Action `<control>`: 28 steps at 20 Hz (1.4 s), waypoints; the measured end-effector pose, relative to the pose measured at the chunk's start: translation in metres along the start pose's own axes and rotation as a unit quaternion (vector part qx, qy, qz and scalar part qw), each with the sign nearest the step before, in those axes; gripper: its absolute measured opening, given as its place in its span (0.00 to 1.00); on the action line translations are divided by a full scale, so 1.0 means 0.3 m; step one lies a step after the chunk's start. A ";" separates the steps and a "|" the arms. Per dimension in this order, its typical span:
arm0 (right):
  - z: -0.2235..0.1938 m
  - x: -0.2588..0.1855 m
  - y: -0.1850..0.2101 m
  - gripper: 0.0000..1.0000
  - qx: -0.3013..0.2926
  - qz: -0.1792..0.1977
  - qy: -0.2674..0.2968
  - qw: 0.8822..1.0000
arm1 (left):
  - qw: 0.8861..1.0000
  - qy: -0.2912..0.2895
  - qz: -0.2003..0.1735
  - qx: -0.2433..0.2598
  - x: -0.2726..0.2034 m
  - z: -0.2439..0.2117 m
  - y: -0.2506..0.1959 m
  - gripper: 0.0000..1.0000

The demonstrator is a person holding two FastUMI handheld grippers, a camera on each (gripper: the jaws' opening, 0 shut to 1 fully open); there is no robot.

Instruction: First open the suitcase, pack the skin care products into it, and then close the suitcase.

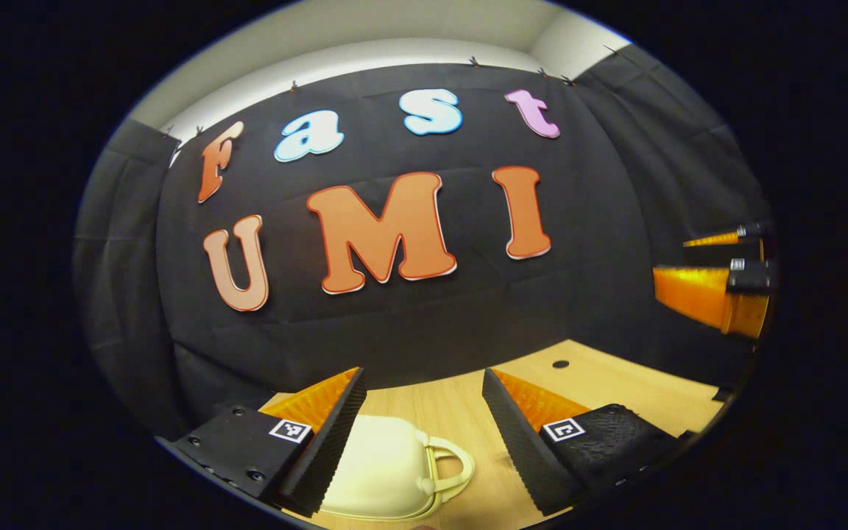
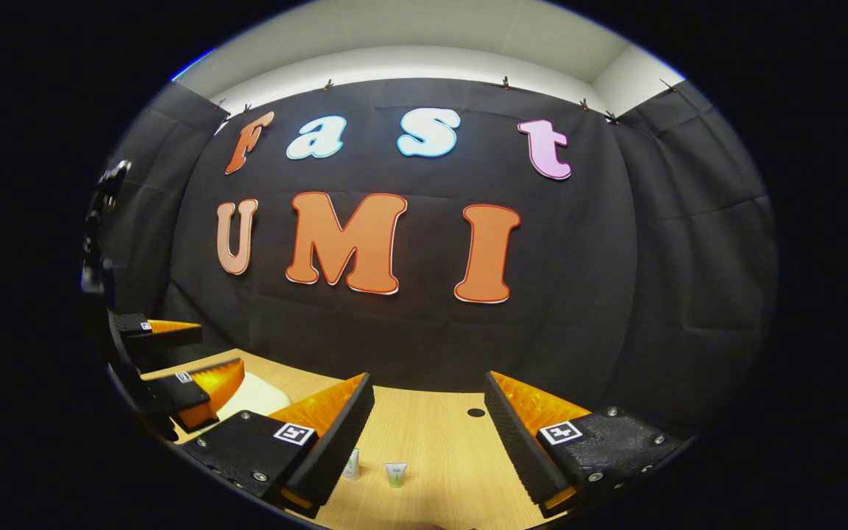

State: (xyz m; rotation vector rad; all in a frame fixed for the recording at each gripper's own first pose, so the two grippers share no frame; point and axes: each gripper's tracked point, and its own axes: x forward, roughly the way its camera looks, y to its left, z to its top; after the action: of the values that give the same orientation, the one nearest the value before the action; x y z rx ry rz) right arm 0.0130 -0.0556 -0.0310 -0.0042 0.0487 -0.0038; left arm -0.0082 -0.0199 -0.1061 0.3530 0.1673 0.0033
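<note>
Below the left gripper [image 1: 424, 412], fingers spread wide (holding nothing), lies the closed suitcase [image 1: 387, 471].

Both views are evenly and softly lit from overhead, brightest on the pale ceiling strip. The pale wooden surface [image 2: 439, 442] shows only faint shadows, no glare. Fisheye distortion bends straight lines strongly toward the edges; focus stays fairly sharp throughout.

Left claw [image 1: 424, 419] spread wide over wooden table [image 1: 615, 383] — cream suitcase [image 1: 383, 471] below, lid down, handle rightward.
</note>
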 end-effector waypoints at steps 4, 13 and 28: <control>-0.004 0.012 -0.059 0.95 -0.009 -0.010 -0.001 1.000 | 0.995 0.030 -0.031 0.087 0.031 -0.147 -0.097 1.00; -0.043 0.048 -0.224 0.99 -0.010 -0.046 0.006 0.999 | 0.963 0.122 -0.060 0.233 0.110 -0.534 -0.187 0.94; -0.074 0.015 -0.310 0.96 -0.014 -0.032 0.011 0.999 | 0.868 0.215 -0.073 0.442 0.228 -0.866 -0.224 0.46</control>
State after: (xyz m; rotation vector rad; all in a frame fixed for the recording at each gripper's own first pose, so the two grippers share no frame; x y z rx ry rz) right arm 0.0160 -0.1487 -0.0530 -0.0342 0.0697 -0.0678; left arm 0.0150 0.0085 -0.3805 1.2624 0.6473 -0.1513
